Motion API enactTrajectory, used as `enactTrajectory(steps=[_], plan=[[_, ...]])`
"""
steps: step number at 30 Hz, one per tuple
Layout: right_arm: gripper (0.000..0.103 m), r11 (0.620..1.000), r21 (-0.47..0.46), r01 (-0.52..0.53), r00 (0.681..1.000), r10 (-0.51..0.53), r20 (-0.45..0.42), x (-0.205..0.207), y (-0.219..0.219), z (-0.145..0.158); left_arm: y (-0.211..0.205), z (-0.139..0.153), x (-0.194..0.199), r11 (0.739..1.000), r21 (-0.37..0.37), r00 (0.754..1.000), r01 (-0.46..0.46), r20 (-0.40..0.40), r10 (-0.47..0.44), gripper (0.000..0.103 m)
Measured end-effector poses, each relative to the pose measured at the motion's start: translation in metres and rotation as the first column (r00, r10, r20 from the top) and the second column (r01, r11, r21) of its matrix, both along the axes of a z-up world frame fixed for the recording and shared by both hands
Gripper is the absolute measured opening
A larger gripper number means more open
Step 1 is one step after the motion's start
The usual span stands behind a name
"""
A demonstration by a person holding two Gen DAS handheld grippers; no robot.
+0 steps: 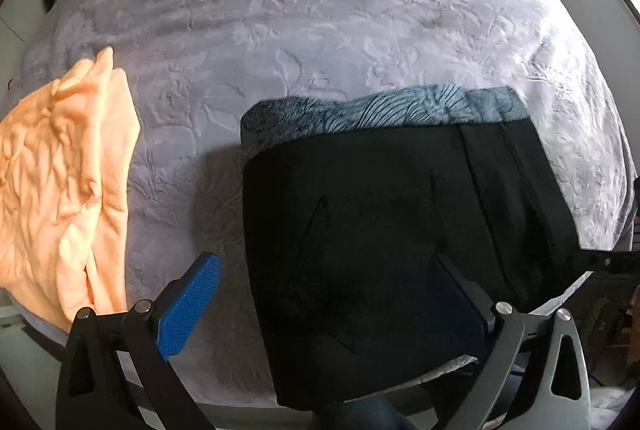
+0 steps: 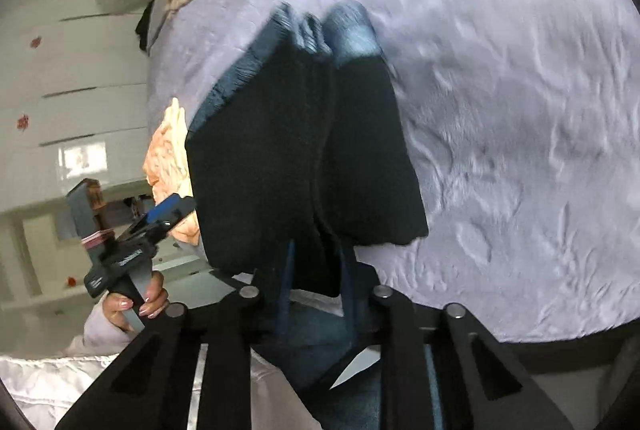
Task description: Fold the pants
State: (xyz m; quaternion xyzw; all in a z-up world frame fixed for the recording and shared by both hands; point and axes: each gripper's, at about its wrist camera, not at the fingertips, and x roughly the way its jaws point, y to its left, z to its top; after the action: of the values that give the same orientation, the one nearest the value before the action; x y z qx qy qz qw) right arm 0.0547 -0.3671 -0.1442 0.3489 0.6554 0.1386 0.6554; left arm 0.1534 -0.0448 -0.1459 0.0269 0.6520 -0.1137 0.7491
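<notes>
Folded black pants on bed, near edge.
Bed (image 1: 320,29) holds black pants (image 1: 380,222) atop blue patterned cloth (image 1: 380,107); orange garment (image 1: 60,169) left. Right hand-held gripper (image 2: 316,270) clamped on pants' near edge; left hand-held gripper (image 1: 320,294) spread apart.

text: none legible | left hand-held gripper (image 2: 170,207): body marking too blurred to read

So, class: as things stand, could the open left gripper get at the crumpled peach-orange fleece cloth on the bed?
Probably yes: the left gripper is open, empty, and the peach-orange fleece cloth lies uncovered just to its left.
</notes>
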Motion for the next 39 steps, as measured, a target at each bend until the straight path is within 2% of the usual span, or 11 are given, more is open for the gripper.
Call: enactTrajectory(steps=[1,3,7,12,18,20,23,25,29,33,39], plan=[[0.022,0.999,-0.040,-0.022,1.000,0.022,-0.007,0.003,0.002,-0.001,0.001,-0.004,0.000,1.000,0.011,1.000,-0.012,-0.010,0.012,0.103],[0.021,0.971,-0.213,-0.106,0.994,0.096,-0.060,0.007,0.007,-0.011,0.002,-0.009,0.000,0.999,0.025,0.999,-0.025,-0.022,0.026,0.103],[0.021,0.928,-0.337,-0.157,0.982,0.111,-0.149,0.003,0.005,-0.020,0.002,-0.010,-0.003,0.999,0.040,0.999,-0.028,-0.015,0.028,0.103],[0.026,0.945,-0.314,-0.092,0.994,0.070,-0.083,0.014,0.004,0.009,0.003,-0.017,-0.006,0.998,0.056,0.999,-0.035,-0.024,0.036,0.103],[0.051,0.926,-0.341,-0.165,0.981,0.191,0.044,0.052,0.053,0.038,-0.003,-0.020,-0.011,0.996,0.083,1.000,-0.009,-0.024,0.011,0.103],[0.062,0.902,-0.371,-0.221,0.968,0.248,0.026,0.059,0.073,0.028,-0.003,-0.019,-0.014,0.996,0.094,1.000,-0.001,-0.023,0.003,0.103],[0.067,0.845,-0.436,-0.308,0.948,0.308,-0.073,0.057,0.088,-0.005,0.000,-0.014,-0.016,0.995,0.101,1.000,-0.001,-0.016,0.003,0.103],[0.069,0.823,-0.463,-0.330,0.941,0.329,-0.085,0.052,0.089,-0.011,0.004,-0.010,-0.018,0.994,0.105,1.000,-0.003,-0.005,0.004,0.103],[0.079,0.838,-0.462,-0.291,0.955,0.281,-0.091,0.046,0.086,-0.006,0.009,-0.002,-0.016,0.996,0.093,1.000,-0.009,0.013,0.008,0.103],[0.079,0.842,-0.487,-0.231,0.972,0.219,-0.084,0.038,0.065,0.007,0.014,0.001,-0.013,0.997,0.082,1.000,0.003,0.025,-0.005,0.103],[0.081,0.840,-0.519,-0.156,0.987,0.159,-0.039,0.041,0.075,0.026,0.023,0.002,-0.007,0.996,0.060,0.997,0.062,0.037,-0.064,0.103]])
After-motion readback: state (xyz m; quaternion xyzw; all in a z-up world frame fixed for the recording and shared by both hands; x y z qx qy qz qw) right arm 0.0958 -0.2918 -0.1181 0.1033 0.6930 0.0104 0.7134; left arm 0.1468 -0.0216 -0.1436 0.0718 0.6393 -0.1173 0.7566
